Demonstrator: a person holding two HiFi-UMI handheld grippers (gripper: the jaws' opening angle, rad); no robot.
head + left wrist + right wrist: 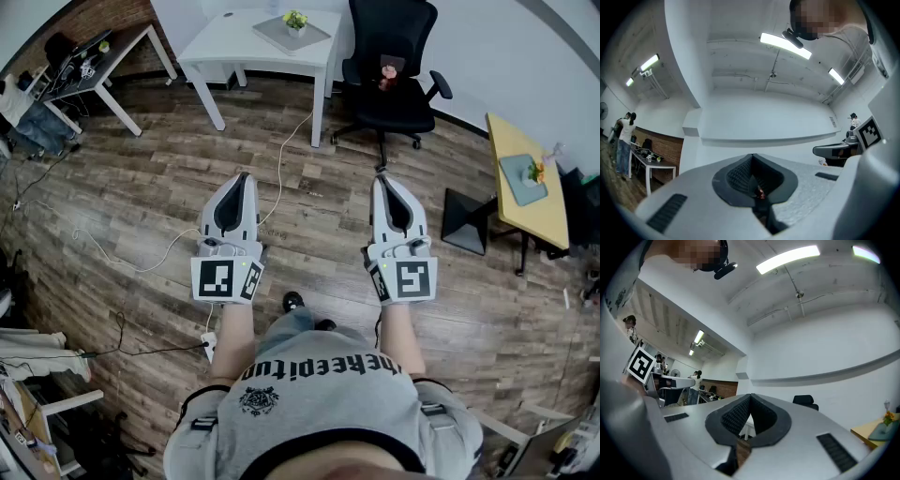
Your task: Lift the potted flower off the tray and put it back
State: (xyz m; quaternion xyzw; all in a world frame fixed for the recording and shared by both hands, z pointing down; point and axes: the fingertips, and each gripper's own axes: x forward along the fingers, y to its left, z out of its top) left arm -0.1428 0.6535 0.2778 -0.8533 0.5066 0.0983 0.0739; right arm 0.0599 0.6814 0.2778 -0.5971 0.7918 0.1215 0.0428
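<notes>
Since the left gripper (242, 180) and right gripper (387, 182) are both closed up with nothing in them, and the potted flower (295, 20) sits on its tray (272, 35) on the white table (225, 42) well ahead, I'd walk over first, open wide, and grab the pot low.

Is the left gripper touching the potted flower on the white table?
Apart. The head view shows the left gripper over the floor, well short of the potted flower on its tray.
</notes>
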